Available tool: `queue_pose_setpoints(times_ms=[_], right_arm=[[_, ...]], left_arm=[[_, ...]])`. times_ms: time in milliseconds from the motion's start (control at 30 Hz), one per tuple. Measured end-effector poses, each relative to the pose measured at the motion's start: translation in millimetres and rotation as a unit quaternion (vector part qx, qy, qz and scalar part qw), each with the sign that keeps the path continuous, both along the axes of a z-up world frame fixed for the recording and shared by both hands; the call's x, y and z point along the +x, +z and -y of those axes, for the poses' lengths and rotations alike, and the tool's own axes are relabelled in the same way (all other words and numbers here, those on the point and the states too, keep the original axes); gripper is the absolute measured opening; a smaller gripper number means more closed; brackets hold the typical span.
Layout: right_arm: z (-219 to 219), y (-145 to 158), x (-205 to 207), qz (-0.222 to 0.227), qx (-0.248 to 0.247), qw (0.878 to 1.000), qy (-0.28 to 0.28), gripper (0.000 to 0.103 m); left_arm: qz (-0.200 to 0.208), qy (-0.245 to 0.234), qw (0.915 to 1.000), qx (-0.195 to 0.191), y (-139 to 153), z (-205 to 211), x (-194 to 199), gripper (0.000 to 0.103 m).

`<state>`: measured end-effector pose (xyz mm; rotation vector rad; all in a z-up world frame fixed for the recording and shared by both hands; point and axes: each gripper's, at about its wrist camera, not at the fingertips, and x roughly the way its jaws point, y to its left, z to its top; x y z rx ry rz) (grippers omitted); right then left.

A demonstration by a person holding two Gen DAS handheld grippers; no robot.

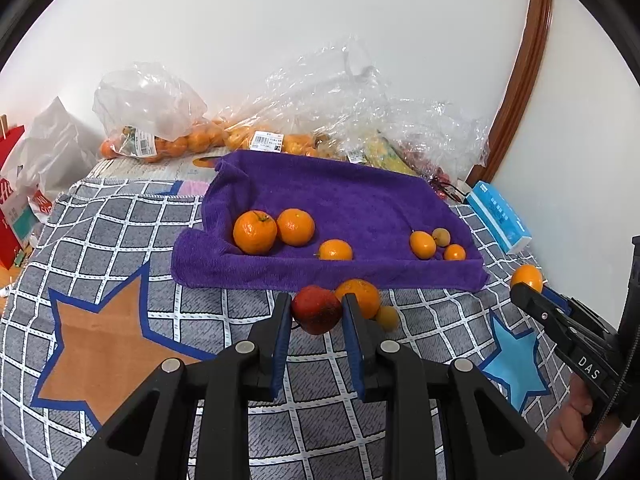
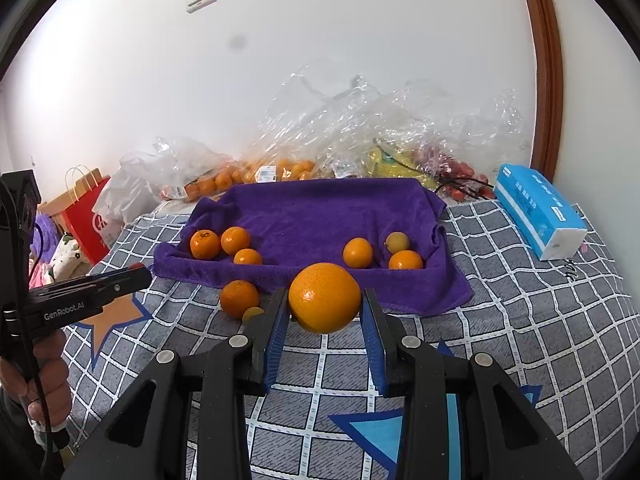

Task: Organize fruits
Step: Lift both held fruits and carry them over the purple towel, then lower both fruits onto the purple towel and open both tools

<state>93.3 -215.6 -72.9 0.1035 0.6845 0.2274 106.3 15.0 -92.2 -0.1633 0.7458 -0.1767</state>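
My left gripper [image 1: 316, 312] is shut on a dark red apple [image 1: 316, 309] just above the checked cloth, in front of the purple towel [image 1: 332, 196]. My right gripper [image 2: 325, 300] is shut on a large orange [image 2: 325, 297], held before the towel's front edge [image 2: 320, 208]. On the towel lie three oranges at the left [image 1: 255, 232] and three small fruits at the right [image 1: 422, 244]. An orange [image 1: 358, 296] and a small yellowish fruit [image 1: 387, 318] lie on the cloth right behind the apple.
Clear plastic bags of oranges [image 1: 176, 140], bananas and red fruit [image 2: 452, 168] line the wall behind the towel. A blue tissue pack [image 2: 538, 210] lies at the right. A red paper bag [image 2: 86, 216] stands off the left edge.
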Motion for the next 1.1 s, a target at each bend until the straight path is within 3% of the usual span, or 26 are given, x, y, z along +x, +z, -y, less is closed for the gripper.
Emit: queue_pose_setpoints(times_ms=[1100], right_arm=[[4.0, 22.9, 34.2, 0.019, -0.001, 1.000, -0.011, 0.036]], left_arm=[[0.020, 0.005, 0.9998, 0.008, 25.2, -6.9, 27.9, 0.024]])
